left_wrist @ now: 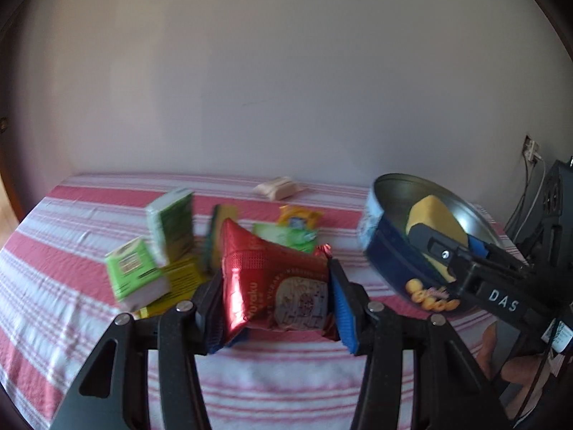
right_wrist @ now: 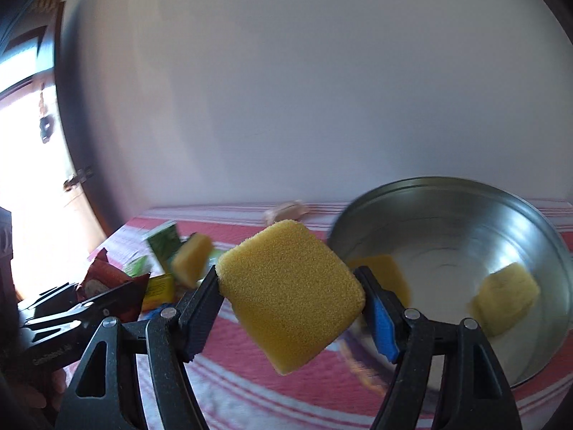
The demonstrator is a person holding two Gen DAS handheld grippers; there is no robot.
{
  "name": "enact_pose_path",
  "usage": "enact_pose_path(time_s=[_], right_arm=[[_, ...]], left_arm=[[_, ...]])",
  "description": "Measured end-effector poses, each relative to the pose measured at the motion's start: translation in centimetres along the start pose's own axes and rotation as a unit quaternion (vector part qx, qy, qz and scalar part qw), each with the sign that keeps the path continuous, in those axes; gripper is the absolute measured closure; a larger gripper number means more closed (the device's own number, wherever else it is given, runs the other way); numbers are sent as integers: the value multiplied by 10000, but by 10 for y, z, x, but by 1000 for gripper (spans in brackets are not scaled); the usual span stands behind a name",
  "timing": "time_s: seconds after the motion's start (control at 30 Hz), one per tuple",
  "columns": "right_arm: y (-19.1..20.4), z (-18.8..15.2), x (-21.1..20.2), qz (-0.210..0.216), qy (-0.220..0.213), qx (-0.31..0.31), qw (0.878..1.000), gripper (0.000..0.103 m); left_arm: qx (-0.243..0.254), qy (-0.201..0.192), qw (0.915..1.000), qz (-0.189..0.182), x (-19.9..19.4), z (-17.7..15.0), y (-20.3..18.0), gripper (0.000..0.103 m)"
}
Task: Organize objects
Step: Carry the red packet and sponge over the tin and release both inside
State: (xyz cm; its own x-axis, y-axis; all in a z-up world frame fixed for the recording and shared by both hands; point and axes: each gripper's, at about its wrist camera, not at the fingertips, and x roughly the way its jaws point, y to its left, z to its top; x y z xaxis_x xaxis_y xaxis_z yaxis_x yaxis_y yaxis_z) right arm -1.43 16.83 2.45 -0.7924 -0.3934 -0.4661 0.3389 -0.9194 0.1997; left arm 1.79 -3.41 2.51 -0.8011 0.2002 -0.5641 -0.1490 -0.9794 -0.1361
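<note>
Both grippers loaded above the striped tabletop (left_wrist: 286, 387).
My left gripper (left_wrist: 275, 297) pinches a red packet (left_wrist: 272, 286) in front of the green boxes (left_wrist: 168, 222); my right gripper (right_wrist: 292, 304) pinches a yellow sponge (right_wrist: 290, 294), tilted, at the rim of the round tin (right_wrist: 465, 222), whose shiny wall reflects it. Another sponge (right_wrist: 191, 258) stands among the boxes.

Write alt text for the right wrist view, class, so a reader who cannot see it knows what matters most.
The right gripper clamps a yellow foam sponge in the air, beside the open round metal tin, which rests on the red-and-white striped cloth. At left, the left gripper holds a shiny red snack packet, near blurred green boxes.
</note>
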Motion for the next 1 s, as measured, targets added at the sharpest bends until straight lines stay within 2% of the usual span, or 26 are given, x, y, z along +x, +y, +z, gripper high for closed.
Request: enact_pose_path(time_s=[0.13,0.47,0.8,1.0], right_arm=[[-18,5,-5,-86,-63,184,9998,28],[-44,16,-31,-524,-459,168,9974,28],[-83,26,-44,-1345,-806,420,9867,28],[-104,27,-35,-1705,-765,587,9806,28]], left_arm=[[106,-29,9999,-112,8,10,-18,52],[360,-47,9991,-195,23,28,-54,52],[587,53,9973,-442,52,40,-93,52],[985,-38,9928,-687,74,58,-125,52]])
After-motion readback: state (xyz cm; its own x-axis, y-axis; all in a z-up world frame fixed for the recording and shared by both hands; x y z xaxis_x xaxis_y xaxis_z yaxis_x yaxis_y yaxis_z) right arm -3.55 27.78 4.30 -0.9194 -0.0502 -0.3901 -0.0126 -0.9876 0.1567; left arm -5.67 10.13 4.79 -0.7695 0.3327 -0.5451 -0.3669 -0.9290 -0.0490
